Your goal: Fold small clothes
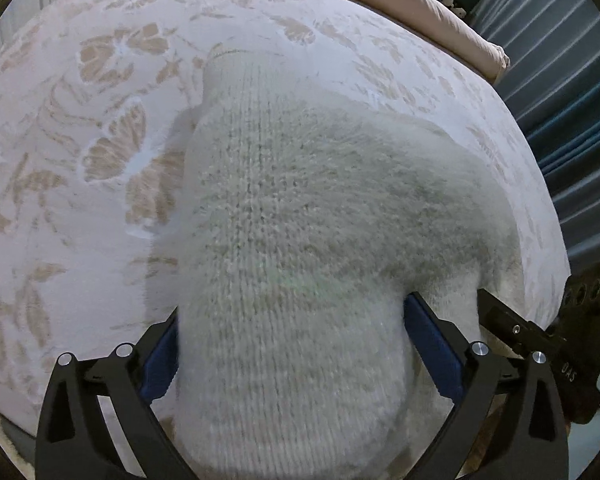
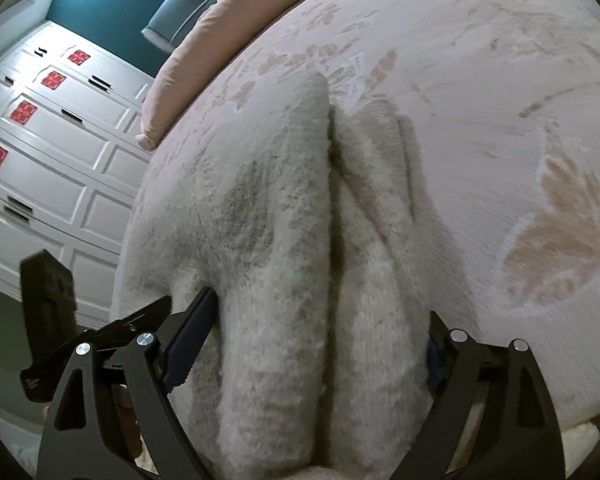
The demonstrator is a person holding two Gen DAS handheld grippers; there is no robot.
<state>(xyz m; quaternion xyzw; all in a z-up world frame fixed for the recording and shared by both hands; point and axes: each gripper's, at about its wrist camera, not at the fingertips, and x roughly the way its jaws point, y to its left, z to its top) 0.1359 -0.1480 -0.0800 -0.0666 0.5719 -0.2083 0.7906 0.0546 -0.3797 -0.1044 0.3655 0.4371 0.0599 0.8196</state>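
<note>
A fluffy cream knit sweater [image 1: 300, 180] lies folded on the bed's pale flower-patterned cover [image 1: 80, 160], its ribbed collar pointing away from me. My left gripper [image 1: 292, 308] stands wide, its blue pads [image 1: 428, 340] flanking the near end of the garment without squeezing it. In the right wrist view the sweater [image 2: 268, 220] shows two long folds with a dark crease between them. My right gripper [image 2: 320, 304] straddles that near end, jaws wide and the knit loose between them. The two grippers sit side by side; the right one's black finger [image 1: 512, 324] shows beside the left.
A pink duvet [image 1: 420, 4] is bunched along the far edge of the bed. Teal curtains [image 1: 560, 80] hang past the right edge. White panelled wardrobe doors [image 2: 60, 160] with red stickers stand beyond the bed cover [image 2: 500, 120].
</note>
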